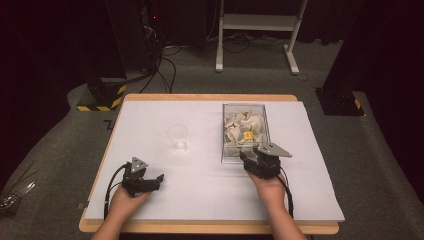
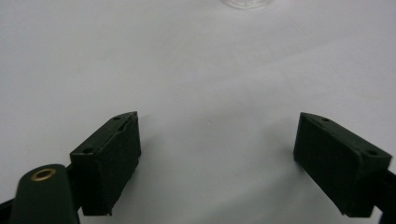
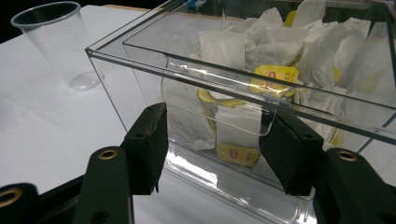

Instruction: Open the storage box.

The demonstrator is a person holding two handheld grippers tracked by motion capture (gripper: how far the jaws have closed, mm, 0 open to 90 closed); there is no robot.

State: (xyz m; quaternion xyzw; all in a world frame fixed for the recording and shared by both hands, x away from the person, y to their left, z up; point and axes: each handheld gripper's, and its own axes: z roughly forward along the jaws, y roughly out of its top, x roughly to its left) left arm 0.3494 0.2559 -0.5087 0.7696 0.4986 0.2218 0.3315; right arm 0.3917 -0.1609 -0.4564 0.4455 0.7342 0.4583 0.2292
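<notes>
the left gripper (image 1: 159, 178) rests on the white table (image 1: 200, 200) at 7 o'clock, its jaws wide apart with nothing in them. the clear cup (image 1: 177, 137) stands at 11 o'clock. the right gripper (image 3: 217, 149) has its jaws either side of the handle (image 3: 219, 100) on the clear box (image 1: 226, 135) of tea bags (image 1: 240, 125) at 2 o'clock; i cannot tell if it squeezes.

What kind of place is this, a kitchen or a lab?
Likely a lab or recording studio: dark curtained walls, black cables across the grey carpet, and a white-topped wooden table set up beside a white metal stand.
</notes>
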